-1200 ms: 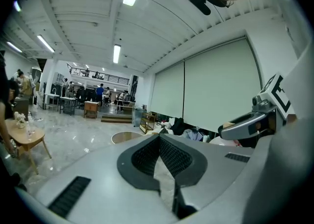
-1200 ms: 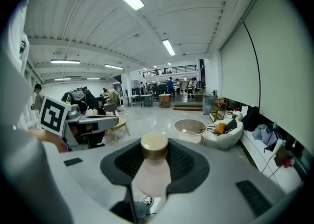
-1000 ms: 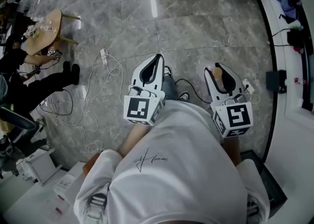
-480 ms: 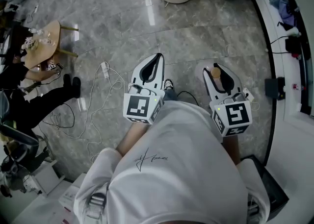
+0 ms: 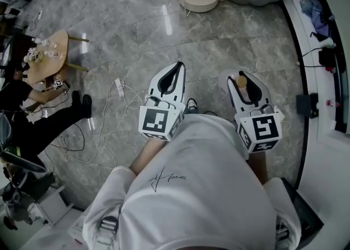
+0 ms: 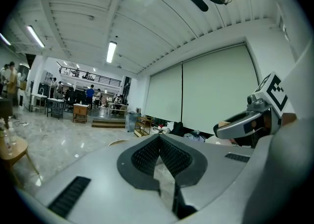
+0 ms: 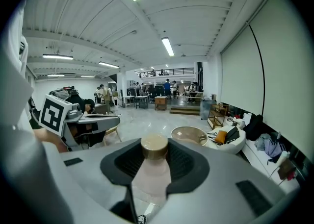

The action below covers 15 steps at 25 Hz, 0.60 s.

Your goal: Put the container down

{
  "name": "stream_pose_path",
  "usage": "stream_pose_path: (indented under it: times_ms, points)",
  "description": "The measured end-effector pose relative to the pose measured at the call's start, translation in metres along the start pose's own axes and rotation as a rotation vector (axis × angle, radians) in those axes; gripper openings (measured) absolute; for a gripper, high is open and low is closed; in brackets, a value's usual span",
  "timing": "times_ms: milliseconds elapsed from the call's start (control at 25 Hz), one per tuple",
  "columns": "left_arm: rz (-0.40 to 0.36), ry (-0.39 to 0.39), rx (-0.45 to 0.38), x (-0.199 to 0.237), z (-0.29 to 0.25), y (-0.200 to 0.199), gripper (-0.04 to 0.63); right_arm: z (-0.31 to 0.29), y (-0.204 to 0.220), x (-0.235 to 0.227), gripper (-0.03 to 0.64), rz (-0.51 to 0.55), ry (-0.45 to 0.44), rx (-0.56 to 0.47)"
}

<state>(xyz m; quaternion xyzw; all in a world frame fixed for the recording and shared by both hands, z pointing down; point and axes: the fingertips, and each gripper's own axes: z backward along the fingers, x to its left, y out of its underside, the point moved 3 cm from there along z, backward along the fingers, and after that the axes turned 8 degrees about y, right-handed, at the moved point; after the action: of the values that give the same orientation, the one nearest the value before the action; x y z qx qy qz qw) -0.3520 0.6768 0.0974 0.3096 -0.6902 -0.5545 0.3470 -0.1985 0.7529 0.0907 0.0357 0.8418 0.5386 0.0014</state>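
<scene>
While tight in the right hand-held gripper [image 5: 244,79], a tan-capped container [image 7: 154,161]; left hand-held gripper [image 6: 160,139] closed, empty.

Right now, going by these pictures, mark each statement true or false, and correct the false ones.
1. The right gripper holds a bottle. True.
2. The left gripper holds a cup. False: its fingers are shut on nothing.
3. The bottle's cap is blue. False: it is tan.
4. A round basin stands on the floor ahead. True.
</scene>
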Motion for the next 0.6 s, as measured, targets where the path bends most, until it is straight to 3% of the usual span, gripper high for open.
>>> stream_pose_path:
  times_ms: [600]
  points:
    - [0.03,-0.019,0.0,0.037,-0.013,-0.001,0.017,-0.04,-0.016,0.005,0.143,0.012,-0.022,0.019]
